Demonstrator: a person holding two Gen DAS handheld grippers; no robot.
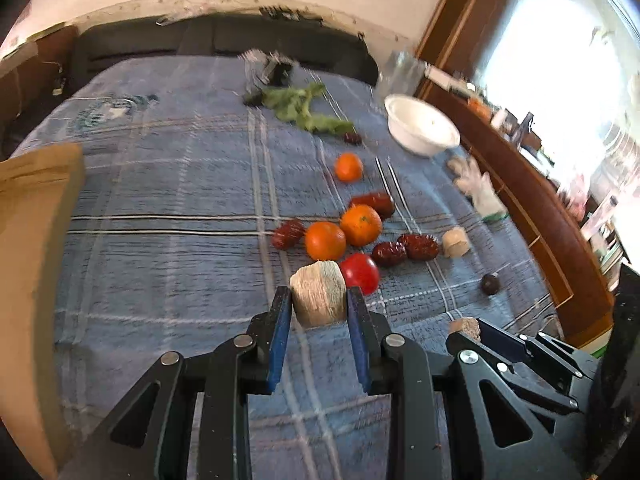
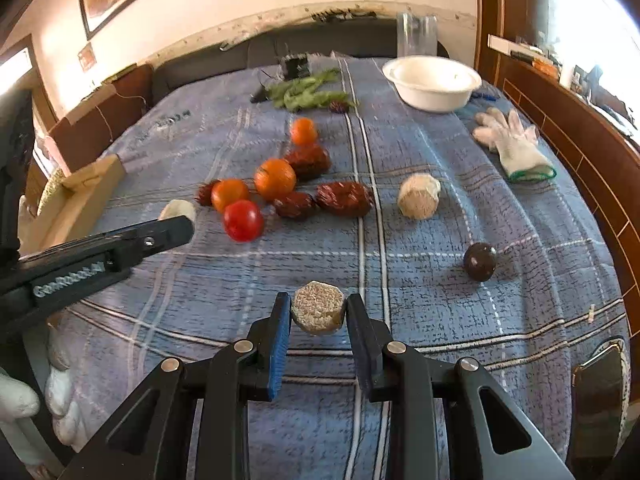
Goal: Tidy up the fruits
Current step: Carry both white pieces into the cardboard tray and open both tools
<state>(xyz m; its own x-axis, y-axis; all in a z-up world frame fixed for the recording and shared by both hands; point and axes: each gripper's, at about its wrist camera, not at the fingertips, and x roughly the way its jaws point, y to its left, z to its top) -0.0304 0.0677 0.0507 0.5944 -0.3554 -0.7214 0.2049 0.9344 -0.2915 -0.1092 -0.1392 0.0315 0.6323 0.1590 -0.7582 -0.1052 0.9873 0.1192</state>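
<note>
spread over a blue plaid blanket (image 2: 420, 264), fruit bunched mid-cloth. 3 oranges (image 2: 275, 179), 1 red tomato (image 2: 243, 220) just beside the nearest one, approx 5 dark red dates (image 2: 345, 198) touching or close around them; 1 more dark date at the far greens, blurred. 1 dark round fruit (image 2: 480, 261) well apart to the right.

3 beige ridged chunks: 1 loose (image 2: 418, 195) right of the dates, 1 pinched between the left gripper (image 1: 319, 300) fingers, jaws part closed on it w/ the tomato just behind; 1 w/ a pale cut face (image 2: 318, 313) clamped in the right gripper (image 2: 319, 312), jaws likewise narrowed onto it, held above the cloth.

around: 1 white bowl (image 2: 432, 84) far right, glass jar (image 2: 416, 36) behind it, leafy greens (image 2: 308, 90) far centre, 1 white glove (image 2: 512, 144) by the wooden side panel, cardboard box (image 2: 76, 200) at left edge, dark phone-like slab (image 2: 600, 396) near right. left gripper arm crossing low-left of right view, partly hiding a pale piece.
</note>
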